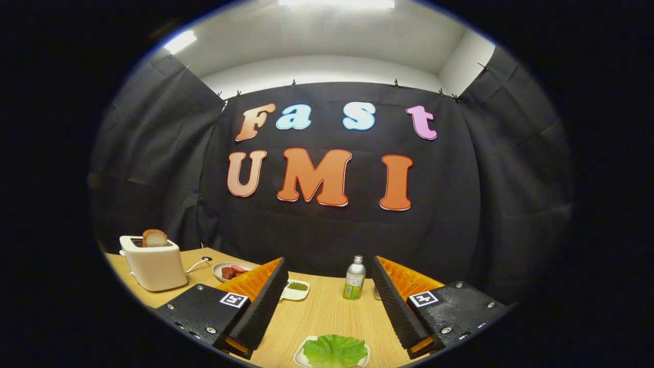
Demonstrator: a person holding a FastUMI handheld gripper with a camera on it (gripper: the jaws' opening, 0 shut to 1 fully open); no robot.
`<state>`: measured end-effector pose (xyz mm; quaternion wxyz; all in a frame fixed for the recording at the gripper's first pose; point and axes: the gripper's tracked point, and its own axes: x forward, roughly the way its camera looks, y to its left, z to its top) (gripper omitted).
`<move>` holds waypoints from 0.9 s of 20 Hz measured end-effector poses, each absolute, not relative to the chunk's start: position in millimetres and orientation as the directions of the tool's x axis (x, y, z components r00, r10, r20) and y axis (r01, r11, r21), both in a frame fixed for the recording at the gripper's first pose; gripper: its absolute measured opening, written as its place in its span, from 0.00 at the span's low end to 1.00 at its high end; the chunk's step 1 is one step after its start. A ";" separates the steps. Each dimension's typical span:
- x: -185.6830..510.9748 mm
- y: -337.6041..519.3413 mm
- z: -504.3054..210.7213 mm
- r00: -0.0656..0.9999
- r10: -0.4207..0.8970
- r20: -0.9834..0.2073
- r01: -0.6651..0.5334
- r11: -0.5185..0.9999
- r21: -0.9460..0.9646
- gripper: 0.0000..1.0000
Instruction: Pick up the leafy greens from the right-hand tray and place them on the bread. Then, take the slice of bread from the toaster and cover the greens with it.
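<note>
The gripper [327, 306] hangs above a wooden table [327, 312] with its 2 fingers spread wide apart and nothing held between them; the ribbed black pads [265, 306] face each other across bare wood. Low between the fingers, close to the camera, a green leaf [334, 350] lies on a white tray [301, 358], covering most of it; whether bread lies under the leaf cannot be told. Neither finger touches the leaf. Beyond the left finger, at the table's far left, stands a white toaster [153, 266] with 1 slice of bread [154, 238] sticking up from its slot, and a white cord runs from it across the table. Between the toaster and the left finger sits a white plate [230, 271] carrying reddish pieces. Just past the left fingertip lies a small white dish [296, 289] with something green in it. Ahead, between the fingertips but nearer the right one, a bottle [354, 278] with a green label stands upright.
</note>
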<state>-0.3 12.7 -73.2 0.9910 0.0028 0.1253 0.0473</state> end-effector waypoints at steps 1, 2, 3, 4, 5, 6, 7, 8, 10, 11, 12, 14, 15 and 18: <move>-0.7 12.9 -80.8 0.955 0.103 -0.278 -0.101 0.995 0.021 0.98; -1.8 13.1 -87.9 0.944 0.113 -0.309 -0.111 0.994 0.025 0.99; -4.2 12.8 -97.2 0.932 0.120 -0.343 -0.118 0.993 0.025 0.99; -5.7 12.0 -107.0 0.918 0.121 -0.377 -0.122 0.992 0.021 0.99; -7.6 11.1 -118.2 0.903 0.122 -0.411 -0.127 0.992 0.016 0.98; -10.9 11.3 -130.9 0.885 0.123 -0.449 -0.132 0.991 0.012 0.99; -14.2 13.6 -146.1 0.862 0.131 -0.491 -0.141 0.990 0.016 0.99; -17.7 16.3 -159.7 0.832 0.141 -0.537 -0.149 0.988 0.029 0.99; -24.8 22.7 -184.0 0.766 0.177 -0.618 -0.175 0.982 0.065 0.99; -27.7 21.5 -195.3 0.734 0.182 -0.655 -0.179 0.981 0.073 0.99; -29.6 18.7 -205.1 0.701 0.184 -0.689 -0.175 0.981 0.083 0.98; -32.7 14.8 -220.4 0.638 0.193 -0.745 -0.161 0.980 0.116 0.97; -34.4 13.1 -228.3 0.605 0.196 -0.772 -0.150 0.980 0.131 0.97; -39.6 17.8 -244.7 0.508 0.241 -0.827 -0.143 0.970 0.195 0.97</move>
